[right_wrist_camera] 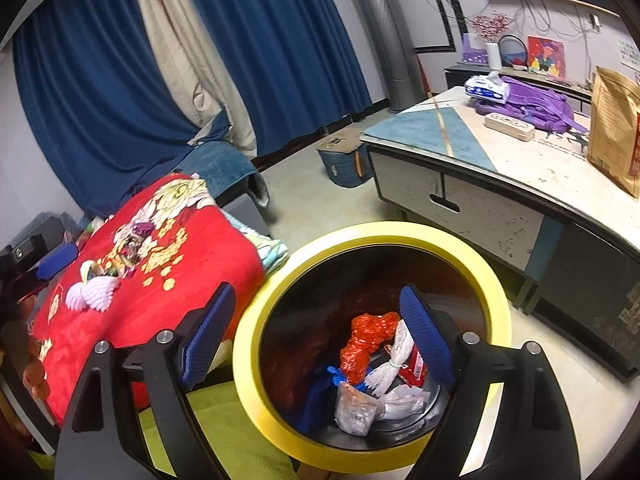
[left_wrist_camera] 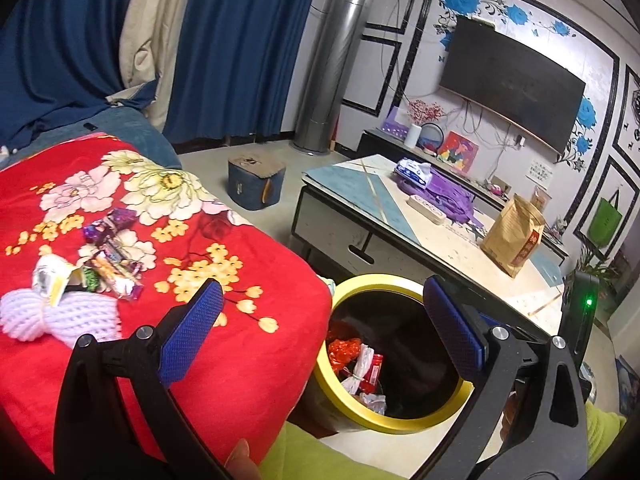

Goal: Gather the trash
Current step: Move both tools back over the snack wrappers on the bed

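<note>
Right claw: my right gripper (right_wrist_camera: 316, 332) hangs over the mouth of the bin (right_wrist_camera: 256, 316); the jaws are opening and nothing is between them, so I judge it has nothing more to drop here.
Left claw: my left gripper (left_wrist_camera: 320, 320) is spread wide and holds nothing; it looks across the bin's near rim and the corner of the red blanket (left_wrist_camera: 248, 344).
Bin: black inside with a yellow ring, standing on the floor between the blanket's edge and the low table (right_wrist_camera: 480, 200); I think it is put there so both hands reach it easily.
Already inside: a red crumpled bag (right_wrist_camera: 364, 340), a white foam net (right_wrist_camera: 394, 356) and clear plastic (right_wrist_camera: 356, 408) on the bottom.
Trash left: a white foam net sleeve (left_wrist_camera: 60, 316) near the left edge of the blanket, and just beside it a pile of snack wrappers (left_wrist_camera: 112, 260), toward the middle.
Surface: a soft flowered blanket; thin wrappers may slip when pinched.
Room: blue curtains (left_wrist_camera: 236, 48), a wall television (left_wrist_camera: 512, 80), a brown paper bag (left_wrist_camera: 516, 236) on the table.
</note>
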